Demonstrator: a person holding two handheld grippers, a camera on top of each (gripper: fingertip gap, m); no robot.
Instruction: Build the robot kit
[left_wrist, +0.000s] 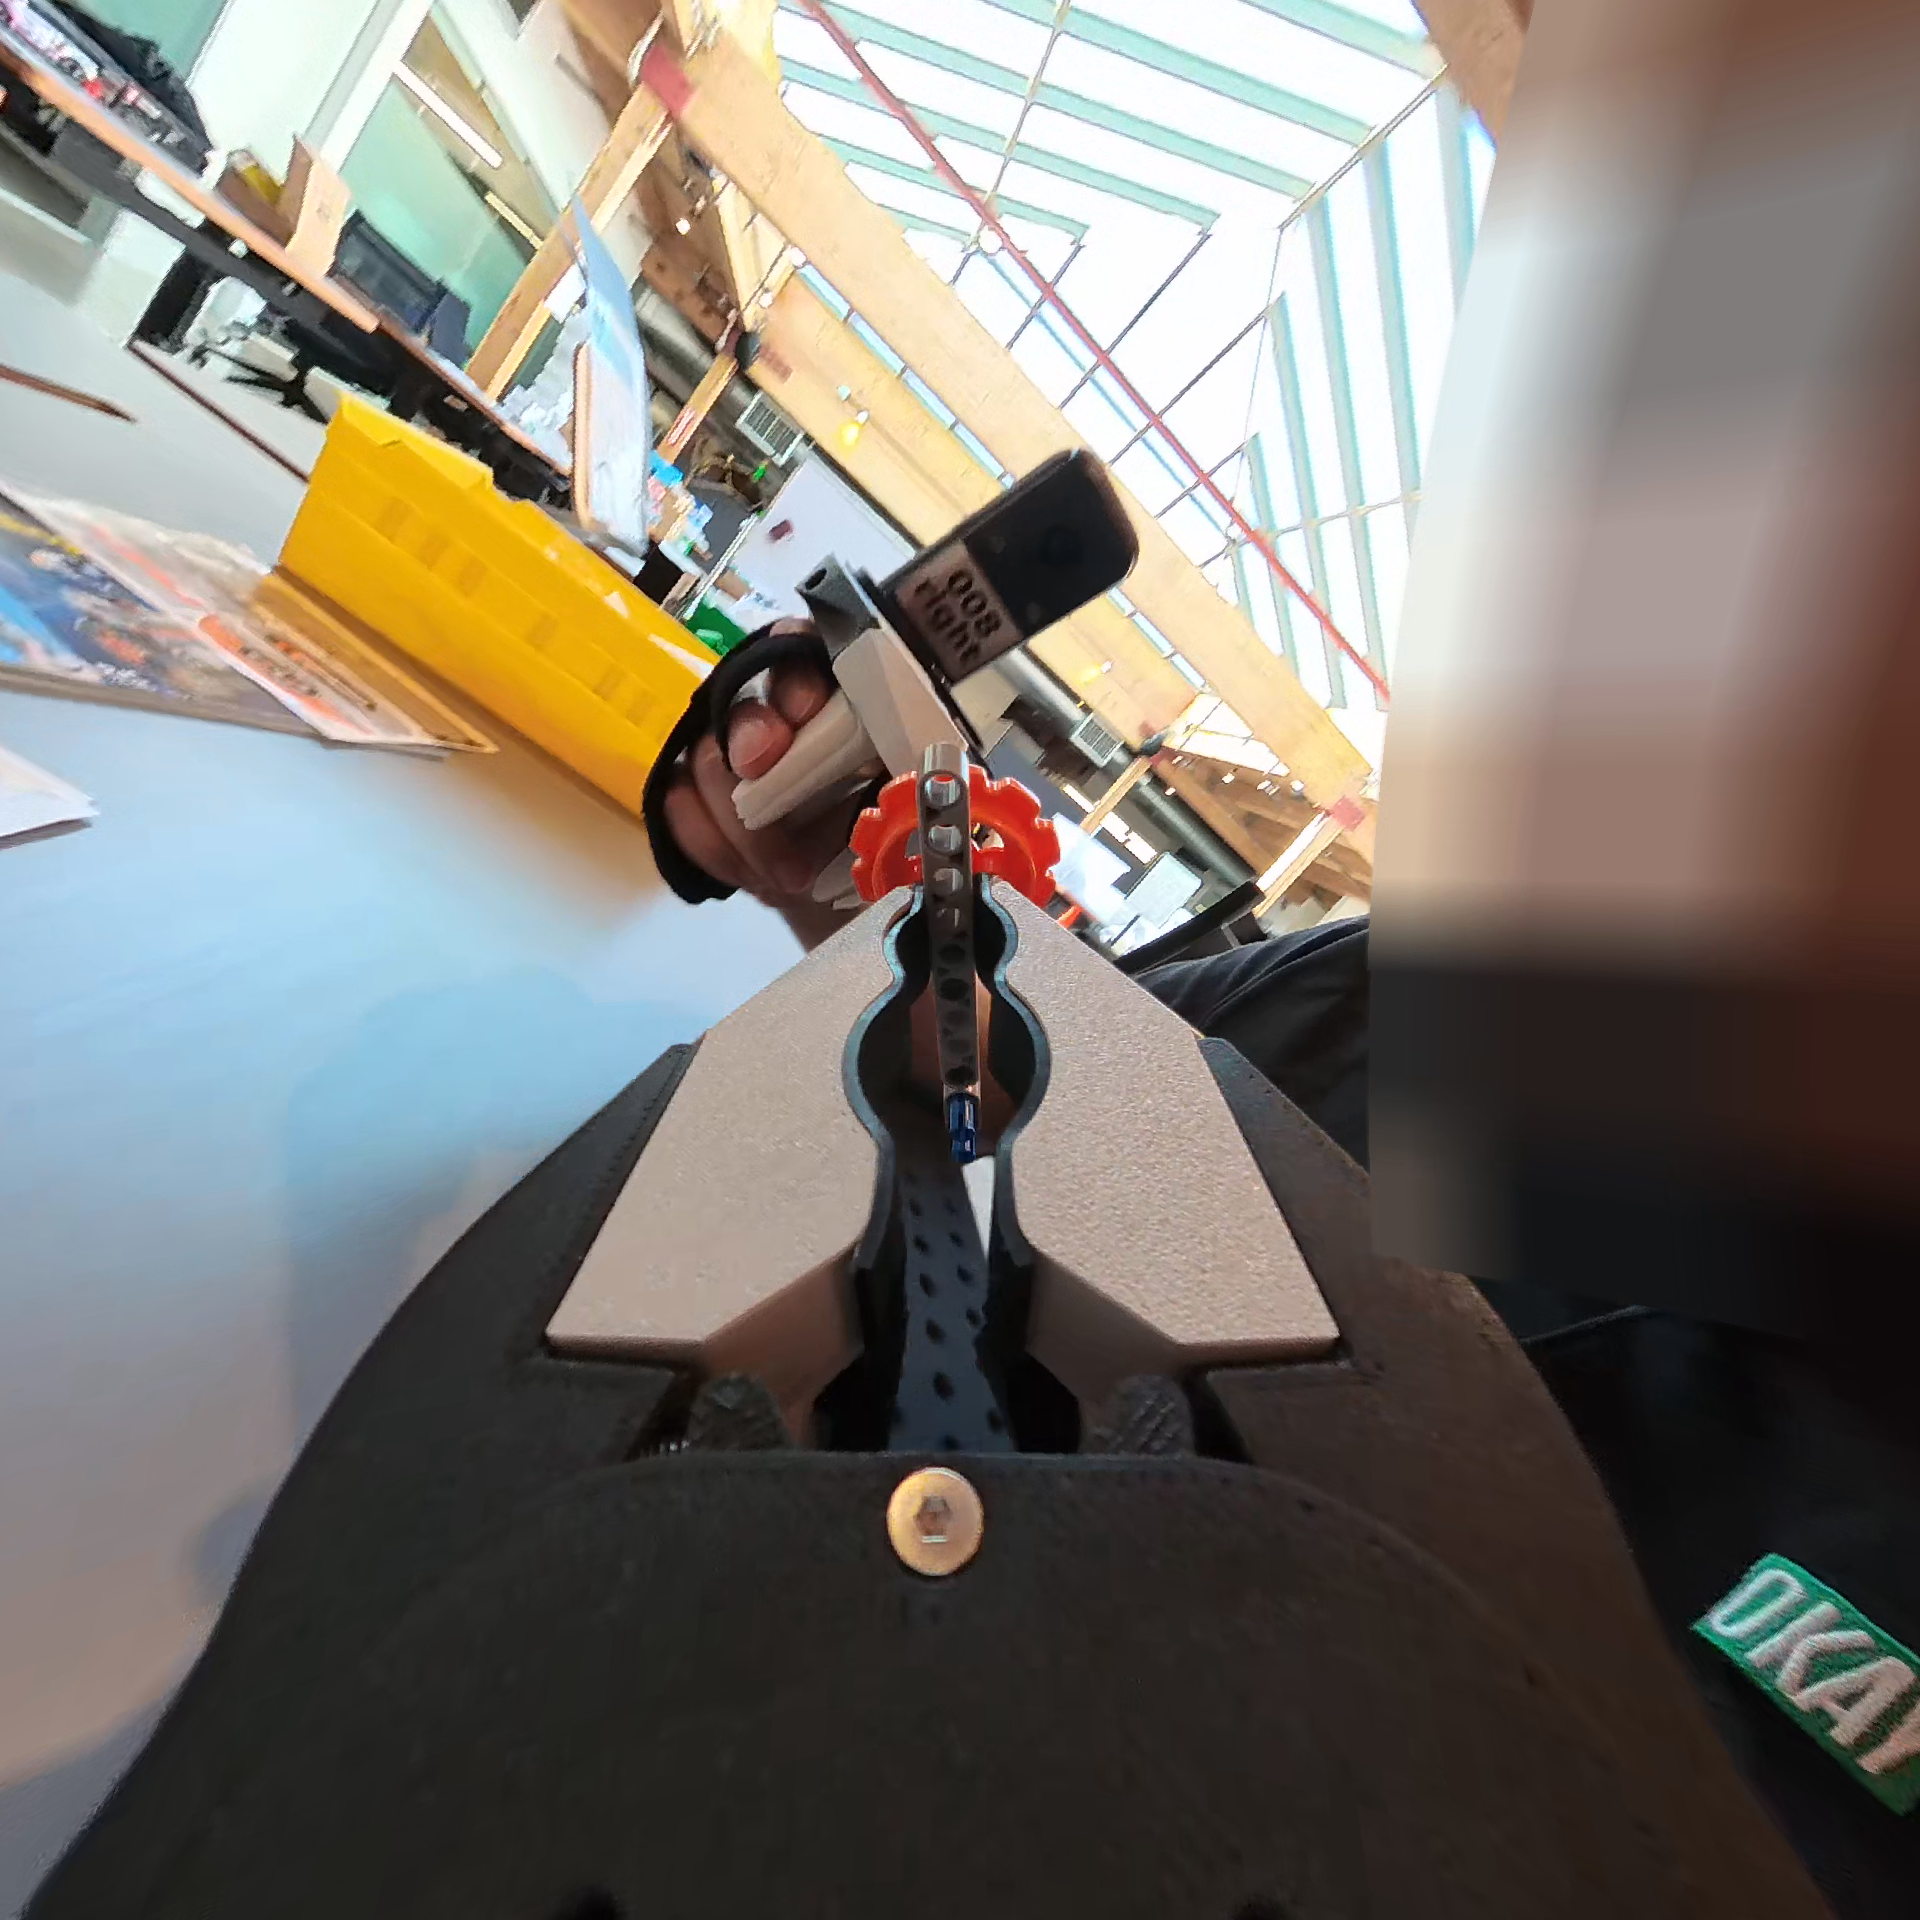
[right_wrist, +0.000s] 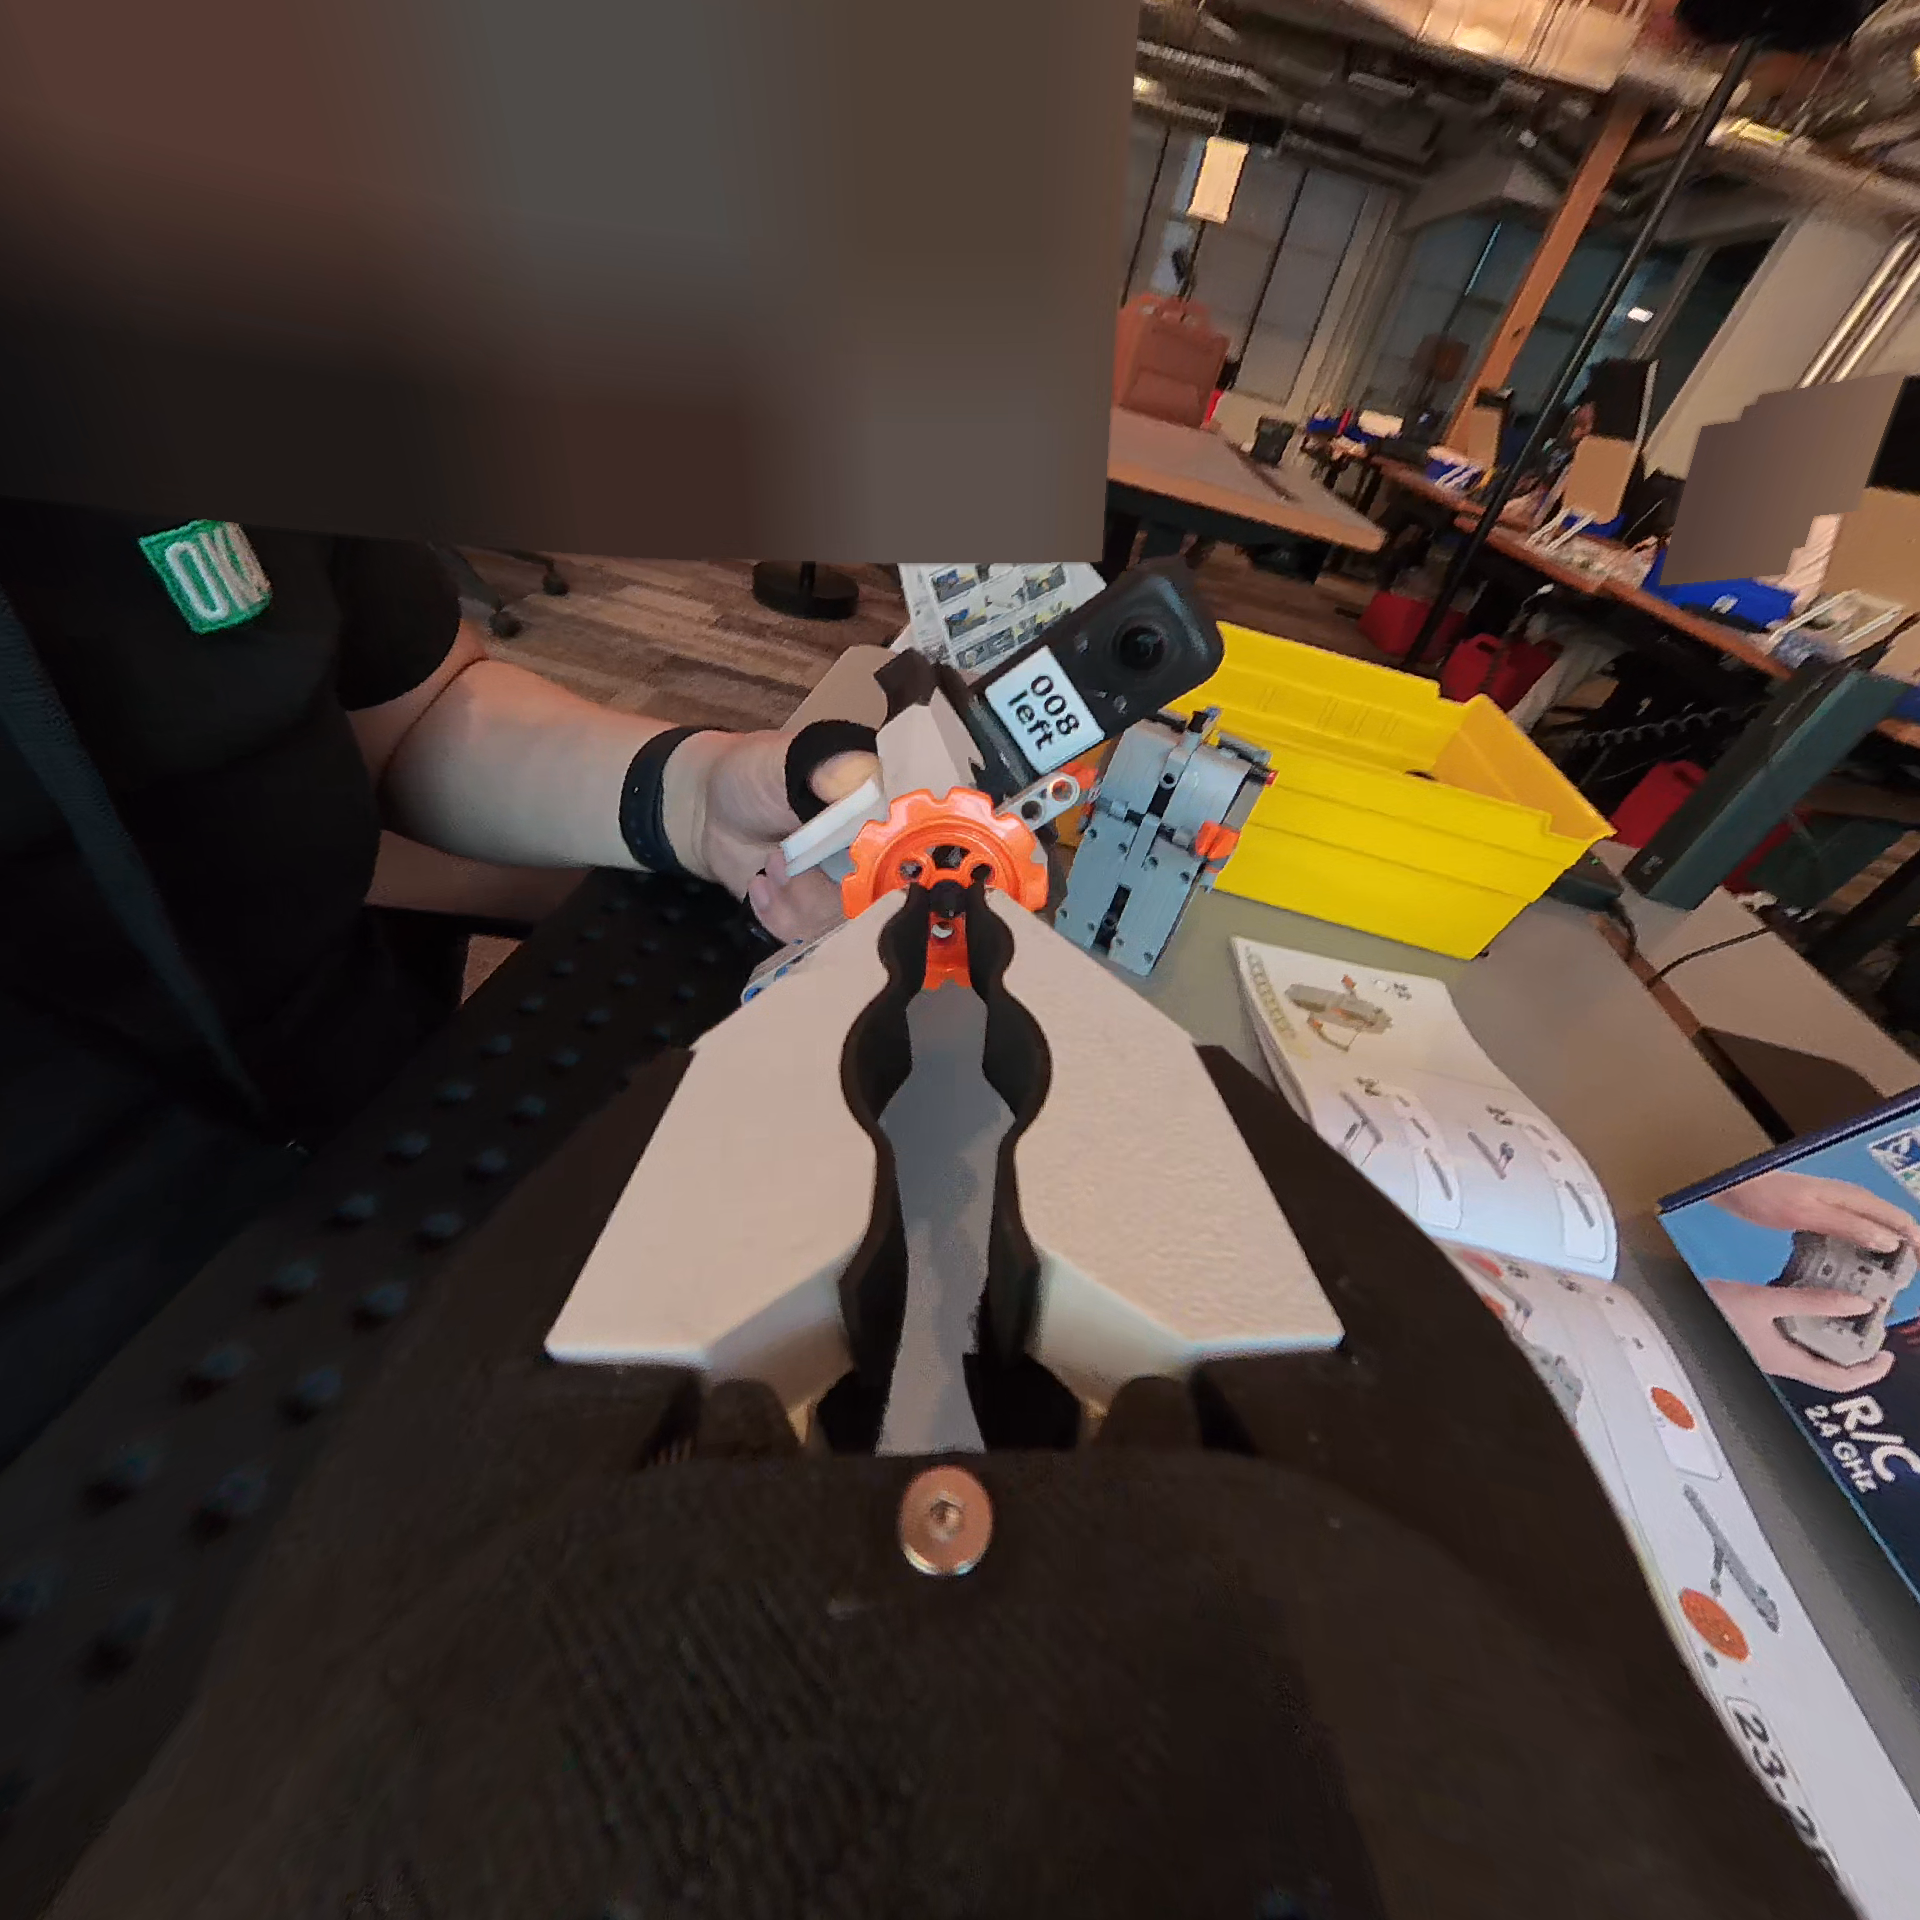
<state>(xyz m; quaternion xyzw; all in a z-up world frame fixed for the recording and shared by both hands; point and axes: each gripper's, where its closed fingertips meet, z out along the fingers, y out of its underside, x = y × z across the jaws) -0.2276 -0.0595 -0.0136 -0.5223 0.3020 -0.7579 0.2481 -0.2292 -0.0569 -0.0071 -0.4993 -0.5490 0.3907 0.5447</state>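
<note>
The left gripper is clamped on a grey perforated beam whose long axis runs straight ahead between the fingers, a blue pin at its near end and its far end up against the orange gear. The right gripper pinches that orange gear by its hub, toothed face turned away from its camera, held in the air near a grey block-built model. A yellow bin, an open instruction booklet and a blue printed box rest on the table; both grippers carry a small lettered label.
</note>
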